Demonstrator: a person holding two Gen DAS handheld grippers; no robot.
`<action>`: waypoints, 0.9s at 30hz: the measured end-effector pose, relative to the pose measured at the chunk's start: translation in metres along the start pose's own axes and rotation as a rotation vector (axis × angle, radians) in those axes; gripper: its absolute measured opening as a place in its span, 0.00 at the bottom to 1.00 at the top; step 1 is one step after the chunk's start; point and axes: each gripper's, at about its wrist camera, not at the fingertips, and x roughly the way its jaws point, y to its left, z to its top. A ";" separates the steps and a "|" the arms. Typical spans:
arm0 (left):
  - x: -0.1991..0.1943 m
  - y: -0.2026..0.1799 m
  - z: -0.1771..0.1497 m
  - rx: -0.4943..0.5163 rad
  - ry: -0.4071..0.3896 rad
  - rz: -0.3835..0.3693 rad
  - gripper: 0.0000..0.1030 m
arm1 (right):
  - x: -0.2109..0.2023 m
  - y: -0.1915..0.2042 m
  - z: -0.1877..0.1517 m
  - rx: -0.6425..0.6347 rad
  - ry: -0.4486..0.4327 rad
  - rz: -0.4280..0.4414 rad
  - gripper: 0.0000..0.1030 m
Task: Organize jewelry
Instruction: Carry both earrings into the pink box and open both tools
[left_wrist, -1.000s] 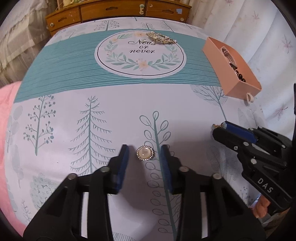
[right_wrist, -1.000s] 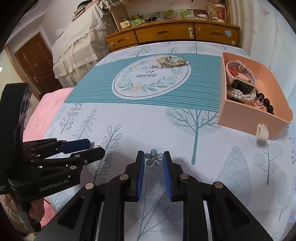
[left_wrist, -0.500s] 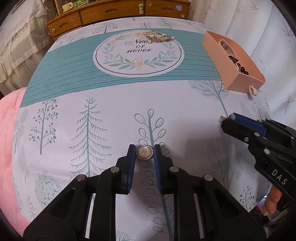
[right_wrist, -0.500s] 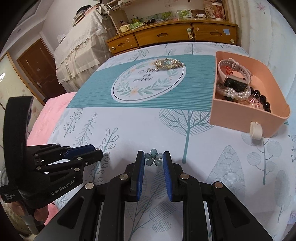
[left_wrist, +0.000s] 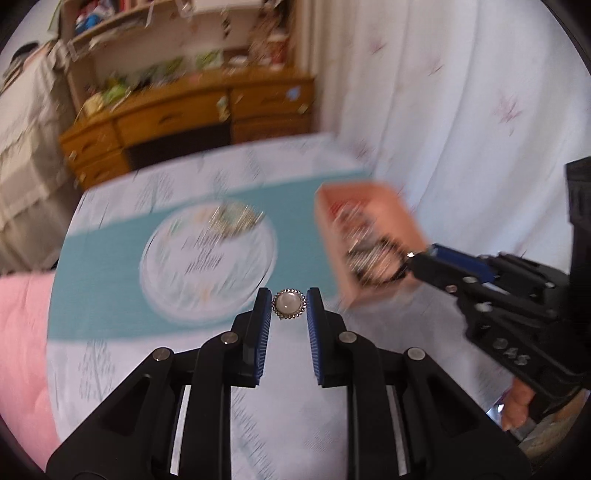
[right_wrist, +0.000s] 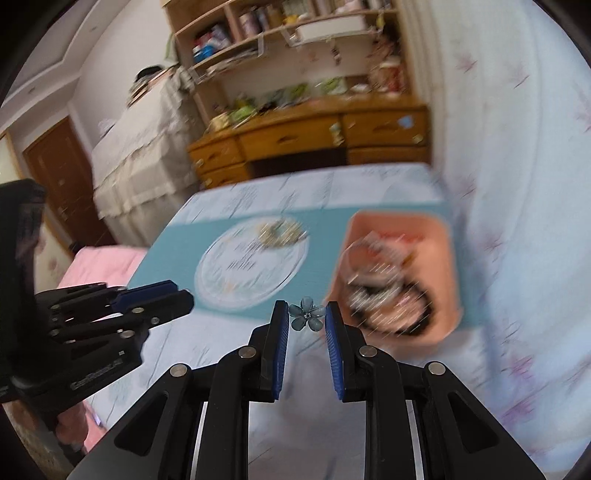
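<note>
My left gripper (left_wrist: 289, 303) is shut on a round pearl brooch (left_wrist: 289, 303) with a sparkly rim, held up above the bed. My right gripper (right_wrist: 306, 314) is shut on a small blue flower brooch (right_wrist: 306, 315), also lifted off the cover. The pink jewelry box (right_wrist: 439, 258) lies ahead on the right, blurred, with a watch, pearls and dark beads inside; it shows in the left wrist view as the pink box (left_wrist: 384, 206). A gold ornament (left_wrist: 232, 219) rests on the round printed emblem. Each gripper appears at the edge of the other's view.
The bedcover (left_wrist: 110, 295) is white with tree prints and a teal band. A pink blanket (left_wrist: 22, 343) lies at the left. A wooden dresser (right_wrist: 314, 144) and shelves stand beyond the bed, and a pale curtain (left_wrist: 461, 110) hangs at the right.
The left jaws went from open around the pearl brooch to shut on it. Both grippers have risen off the bedcover with their brooches and tipped up, so the dresser and shelves now show.
</note>
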 end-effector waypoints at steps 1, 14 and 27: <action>0.001 -0.008 0.011 0.006 -0.015 -0.014 0.16 | -0.001 -0.006 0.008 0.008 -0.005 -0.013 0.19; 0.103 -0.055 0.048 -0.088 0.149 -0.174 0.16 | 0.047 -0.106 0.036 0.184 0.121 -0.092 0.20; 0.129 -0.045 0.030 -0.126 0.229 -0.165 0.19 | 0.074 -0.110 0.017 0.194 0.170 -0.072 0.24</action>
